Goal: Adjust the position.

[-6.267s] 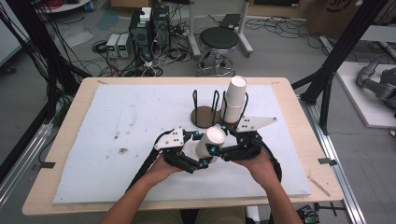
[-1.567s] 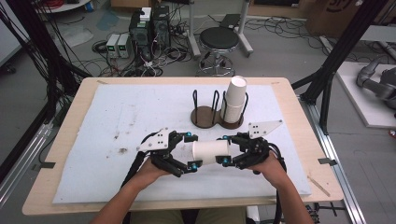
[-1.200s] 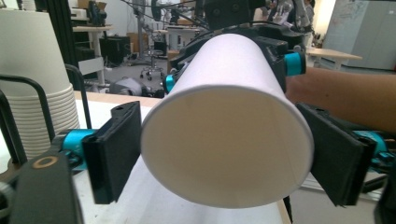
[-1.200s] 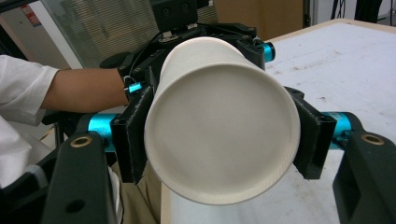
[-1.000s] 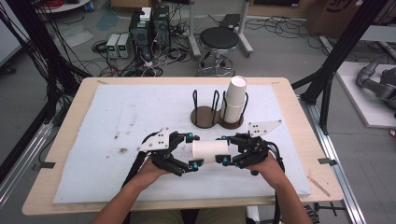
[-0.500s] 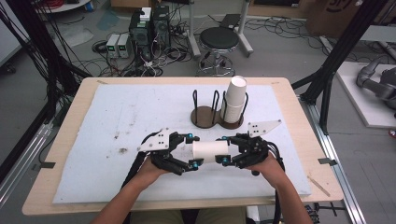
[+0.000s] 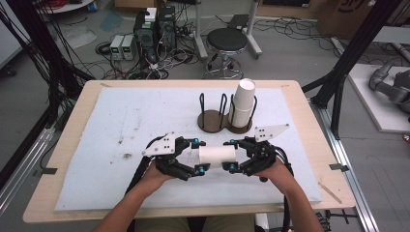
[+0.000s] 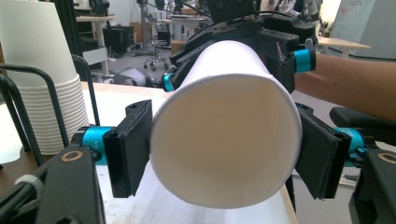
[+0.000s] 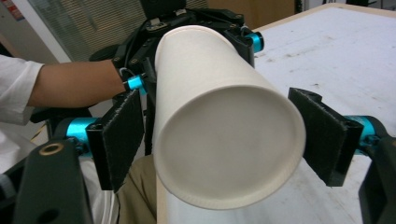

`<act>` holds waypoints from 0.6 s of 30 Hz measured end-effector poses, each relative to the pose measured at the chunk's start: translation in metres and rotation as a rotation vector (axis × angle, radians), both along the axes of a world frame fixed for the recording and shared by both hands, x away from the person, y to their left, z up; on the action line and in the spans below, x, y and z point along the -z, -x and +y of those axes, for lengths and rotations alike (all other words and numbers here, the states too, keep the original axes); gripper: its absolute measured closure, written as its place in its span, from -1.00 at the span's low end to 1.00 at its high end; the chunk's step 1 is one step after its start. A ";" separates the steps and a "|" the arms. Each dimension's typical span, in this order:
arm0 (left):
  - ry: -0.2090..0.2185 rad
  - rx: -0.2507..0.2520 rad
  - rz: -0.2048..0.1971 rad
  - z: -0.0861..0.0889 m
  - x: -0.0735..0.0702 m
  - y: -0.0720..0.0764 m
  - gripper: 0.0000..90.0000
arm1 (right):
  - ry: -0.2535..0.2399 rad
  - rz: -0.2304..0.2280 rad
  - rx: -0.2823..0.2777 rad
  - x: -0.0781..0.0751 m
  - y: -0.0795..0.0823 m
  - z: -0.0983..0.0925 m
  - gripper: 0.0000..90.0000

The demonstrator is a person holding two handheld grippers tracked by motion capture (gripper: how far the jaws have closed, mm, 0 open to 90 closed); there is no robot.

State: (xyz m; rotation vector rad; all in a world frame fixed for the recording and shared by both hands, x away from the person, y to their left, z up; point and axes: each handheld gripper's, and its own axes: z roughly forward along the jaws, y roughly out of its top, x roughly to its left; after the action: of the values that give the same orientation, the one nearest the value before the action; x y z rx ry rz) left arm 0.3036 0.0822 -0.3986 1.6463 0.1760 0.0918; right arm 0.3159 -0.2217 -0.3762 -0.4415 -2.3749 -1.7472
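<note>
A white paper cup [image 7: 216, 155] hangs level above the mat between my two grippers. My left gripper [image 7: 199, 156] has just been closing and is shut on the cup's mouth end. In the left gripper view its pads [image 8: 133, 149] press both sides of the open rim of the cup [image 8: 224, 116]. My right gripper [image 7: 233, 156] has just been opening. It stands open around the cup's base [image 9: 224, 154], and a gap shows beside its left pad [image 9: 122, 140].
A black wire cup holder [image 7: 212, 118] stands behind my hands, its right slot holding a stack of white cups [image 7: 243, 101]. That stack [image 8: 42, 93] shows at the left of the left gripper view. The white mat [image 7: 111, 125] has a few dark specks.
The cup, tilted up six seconds ago, now lies level between the grippers. Over the last second the left jaws narrowed onto it, the right jaws spread, and both hands stayed put.
</note>
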 end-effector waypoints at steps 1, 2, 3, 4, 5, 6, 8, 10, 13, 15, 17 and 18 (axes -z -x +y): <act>0.000 0.000 0.003 0.000 0.000 0.000 -0.38 | -0.001 0.004 0.003 0.000 0.000 0.000 -0.53; 0.000 0.000 0.003 0.000 0.000 0.000 -0.38 | -0.005 -0.001 0.006 0.000 0.000 -0.001 -0.53; -0.003 0.000 0.005 0.001 0.000 0.000 -0.38 | -0.005 0.000 0.007 -0.001 0.000 -0.001 -0.54; -0.005 -0.001 0.005 0.001 -0.001 0.000 -0.38 | -0.006 -0.007 0.012 -0.001 -0.001 -0.001 -0.55; -0.011 -0.002 0.003 0.002 -0.001 0.000 -0.38 | -0.006 -0.005 0.015 -0.002 0.000 -0.002 -0.55; -0.023 -0.005 0.004 0.003 -0.003 0.000 -0.38 | -0.005 -0.006 0.015 -0.003 0.000 -0.003 -0.55; -0.038 -0.006 0.004 0.005 -0.005 -0.001 -0.38 | 0.002 -0.018 0.023 -0.006 0.000 -0.004 -0.55; -0.062 -0.011 0.005 0.007 -0.007 -0.001 -0.39 | 0.015 -0.033 0.030 -0.010 0.001 -0.004 -0.55; -0.101 -0.021 0.008 0.011 -0.011 -0.003 -0.39 | 0.049 -0.064 0.042 -0.016 0.001 -0.004 -0.55; -0.116 -0.025 0.009 0.012 -0.012 -0.003 -0.39 | 0.065 -0.077 0.044 -0.019 0.001 -0.003 -0.55; -0.138 -0.028 0.018 0.014 -0.014 -0.004 -0.39 | 0.094 -0.098 0.045 -0.023 0.002 -0.001 -0.55; -0.163 -0.029 0.014 0.016 -0.016 -0.004 -0.39 | 0.139 -0.130 0.047 -0.028 0.002 0.002 -0.55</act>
State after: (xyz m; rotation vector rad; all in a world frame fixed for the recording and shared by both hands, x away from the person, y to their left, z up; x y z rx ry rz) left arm 0.3077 0.0978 -0.3827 1.8072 0.2075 0.1188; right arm 0.3135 -0.2193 -0.3485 -0.4175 -2.6087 -1.6841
